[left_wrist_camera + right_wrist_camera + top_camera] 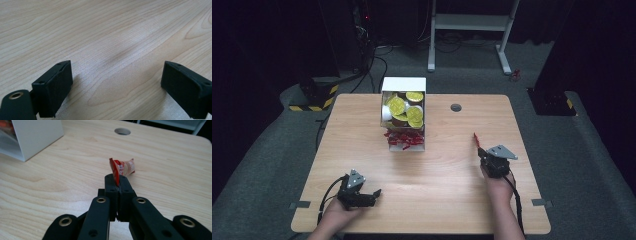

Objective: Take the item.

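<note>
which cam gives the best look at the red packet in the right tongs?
Right gripper view: the red packet sits close up, pinched between the shut jaws of the right tongs, its print partly visible. The high view shows it as a thin red sliver ahead of the tongs. The left gripper view looks at table.

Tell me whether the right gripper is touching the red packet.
Touching. In the right gripper view the right gripper has its jaws shut on the red packet, pinching its lower edge, with the rest sticking out above the wooden table.
</note>
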The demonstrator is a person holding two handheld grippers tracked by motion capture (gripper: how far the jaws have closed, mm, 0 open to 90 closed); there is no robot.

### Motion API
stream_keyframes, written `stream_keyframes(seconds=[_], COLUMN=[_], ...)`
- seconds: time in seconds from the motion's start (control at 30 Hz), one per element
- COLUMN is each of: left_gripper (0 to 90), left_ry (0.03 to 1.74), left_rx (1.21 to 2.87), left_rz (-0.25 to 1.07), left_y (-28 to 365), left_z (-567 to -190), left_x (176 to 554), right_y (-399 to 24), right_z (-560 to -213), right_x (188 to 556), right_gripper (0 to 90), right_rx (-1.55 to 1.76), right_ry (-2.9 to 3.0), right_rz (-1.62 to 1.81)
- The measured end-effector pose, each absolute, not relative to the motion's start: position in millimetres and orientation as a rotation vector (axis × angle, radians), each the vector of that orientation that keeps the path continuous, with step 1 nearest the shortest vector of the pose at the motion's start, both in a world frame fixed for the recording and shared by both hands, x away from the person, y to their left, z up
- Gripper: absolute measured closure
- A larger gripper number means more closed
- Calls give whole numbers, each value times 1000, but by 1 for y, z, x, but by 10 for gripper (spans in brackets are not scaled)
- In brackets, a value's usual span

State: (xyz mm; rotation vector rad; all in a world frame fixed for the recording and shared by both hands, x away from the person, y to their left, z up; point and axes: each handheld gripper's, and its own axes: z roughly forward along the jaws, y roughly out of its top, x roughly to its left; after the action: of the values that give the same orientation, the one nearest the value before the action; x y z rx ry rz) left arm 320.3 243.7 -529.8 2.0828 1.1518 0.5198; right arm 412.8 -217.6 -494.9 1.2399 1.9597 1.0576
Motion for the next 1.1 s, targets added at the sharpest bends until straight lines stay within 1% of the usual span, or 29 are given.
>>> stream_keyframes(seconds=[0.53, 1.1], left_gripper=[108, 109], left_ry=[1140, 1140], left_rx=[2092, 2091], left_rz=[525, 524], left_y=[244, 244], left_z=[-530, -530], left_x=[320, 320], right_y=[-206, -204], right_z=[-512, -517], right_x=[422, 424], right_gripper=[880, 849], right_rx=[1257, 1306], right_ry=[2089, 2122], right_rz=[989, 961])
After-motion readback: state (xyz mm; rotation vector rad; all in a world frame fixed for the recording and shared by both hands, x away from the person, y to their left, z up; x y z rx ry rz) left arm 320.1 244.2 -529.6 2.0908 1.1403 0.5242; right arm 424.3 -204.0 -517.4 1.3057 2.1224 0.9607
